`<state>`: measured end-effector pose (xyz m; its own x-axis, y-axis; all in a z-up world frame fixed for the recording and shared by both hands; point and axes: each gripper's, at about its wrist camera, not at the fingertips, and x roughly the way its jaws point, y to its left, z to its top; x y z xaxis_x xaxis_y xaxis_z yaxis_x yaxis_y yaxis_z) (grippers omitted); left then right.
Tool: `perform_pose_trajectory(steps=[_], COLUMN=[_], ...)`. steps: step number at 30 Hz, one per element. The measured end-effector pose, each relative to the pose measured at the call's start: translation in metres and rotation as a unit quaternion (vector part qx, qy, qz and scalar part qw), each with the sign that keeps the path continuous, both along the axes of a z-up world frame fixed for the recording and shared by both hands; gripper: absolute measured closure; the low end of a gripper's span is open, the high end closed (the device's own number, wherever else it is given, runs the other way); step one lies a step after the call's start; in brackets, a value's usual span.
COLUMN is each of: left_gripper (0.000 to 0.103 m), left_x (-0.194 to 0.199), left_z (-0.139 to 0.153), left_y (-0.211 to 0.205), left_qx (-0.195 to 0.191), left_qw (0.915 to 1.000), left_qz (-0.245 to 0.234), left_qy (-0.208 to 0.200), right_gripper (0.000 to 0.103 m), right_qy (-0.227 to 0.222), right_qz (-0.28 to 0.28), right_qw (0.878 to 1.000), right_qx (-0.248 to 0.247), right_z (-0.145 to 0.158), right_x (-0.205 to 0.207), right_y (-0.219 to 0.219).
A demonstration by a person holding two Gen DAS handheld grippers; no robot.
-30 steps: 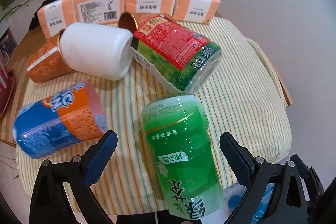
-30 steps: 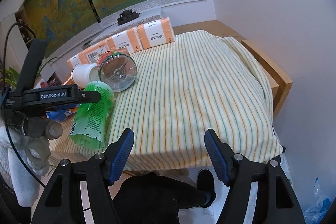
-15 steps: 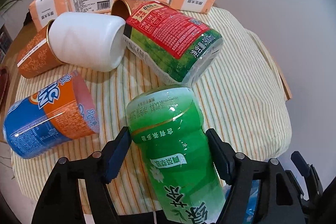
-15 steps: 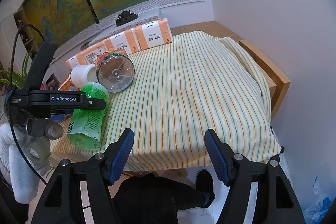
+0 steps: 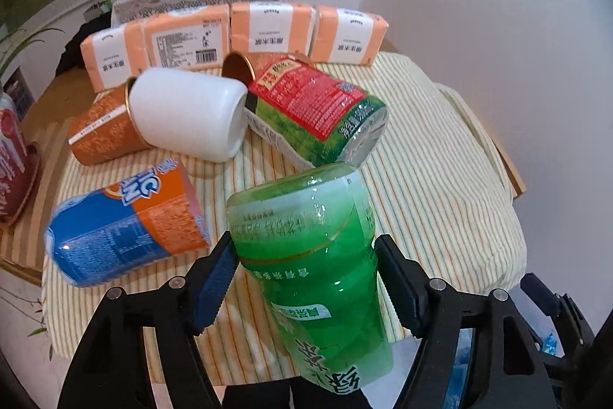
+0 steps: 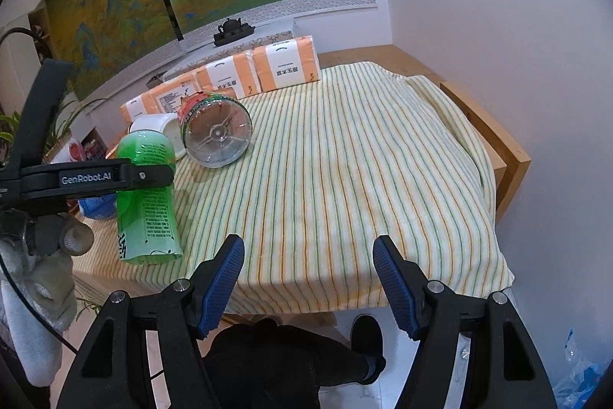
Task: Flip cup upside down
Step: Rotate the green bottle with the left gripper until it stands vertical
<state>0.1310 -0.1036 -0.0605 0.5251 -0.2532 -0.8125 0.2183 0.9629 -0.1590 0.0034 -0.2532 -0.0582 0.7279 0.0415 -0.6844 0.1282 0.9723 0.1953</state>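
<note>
A green translucent cup [image 5: 310, 267] with white lettering is held between the fingers of my left gripper [image 5: 304, 278], which is shut on it. The cup is tilted up off the striped cloth, its closed end pointing away from the camera. In the right wrist view the same green cup [image 6: 147, 202] stands nearly upright in the left gripper at the table's left front edge. My right gripper [image 6: 308, 278] is open and empty, in front of the table's near edge.
On the striped tablecloth [image 6: 345, 160] lie a white cup [image 5: 187, 114], an orange paper cup [image 5: 103, 133], a blue and orange cup [image 5: 126, 225] and a red and green cup [image 5: 322, 110], all on their sides. Orange tissue packs [image 5: 264, 29] line the back. A white wall stands to the right.
My left gripper closed on the green cup and lifted it, tilting it from lying flat to nearly upright. The right gripper has stayed still.
</note>
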Motion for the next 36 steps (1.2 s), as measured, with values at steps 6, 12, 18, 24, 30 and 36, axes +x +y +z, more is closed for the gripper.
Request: perform_pose_trajectory(steps=[6, 12, 18, 24, 30, 36], left_gripper=[0.028, 0.029, 0.029, 0.030, 0.030, 0.030], left_x=[-0.011, -0.017, -0.023, -0.021, -0.020, -0.018], left_z=[0.013, 0.021, 0.023, 0.019, 0.015, 0.014], left_y=[0.003, 0.000, -0.003, -0.007, -0.010, -0.013], left_qx=[0.012, 0.026, 0.055, 0.061, 0.063, 0.063], left_qw=[0.9991, 0.9971, 0.9925, 0.9919, 0.9915, 0.9917], left_qz=[0.003, 0.007, 0.012, 0.012, 0.007, 0.004], left_qy=[-0.040, -0.072, -0.109, -0.111, -0.113, -0.112], right_gripper=[0.037, 0.037, 0.037, 0.037, 0.037, 0.037], right_qy=[0.002, -0.003, -0.010, -0.018, -0.022, -0.023], right_qz=[0.003, 0.003, 0.005, 0.007, 0.011, 0.011], right_qw=[1.000, 1.000, 1.000, 0.999, 0.999, 0.999], right_qx=[0.001, -0.003, -0.014, -0.026, -0.038, -0.038], right_z=[0.000, 0.002, 0.004, 0.008, 0.011, 0.012], right_x=[0.002, 0.002, 0.003, 0.004, 0.004, 0.005], right_y=[0.003, 0.006, 0.010, 0.017, 0.022, 0.021])
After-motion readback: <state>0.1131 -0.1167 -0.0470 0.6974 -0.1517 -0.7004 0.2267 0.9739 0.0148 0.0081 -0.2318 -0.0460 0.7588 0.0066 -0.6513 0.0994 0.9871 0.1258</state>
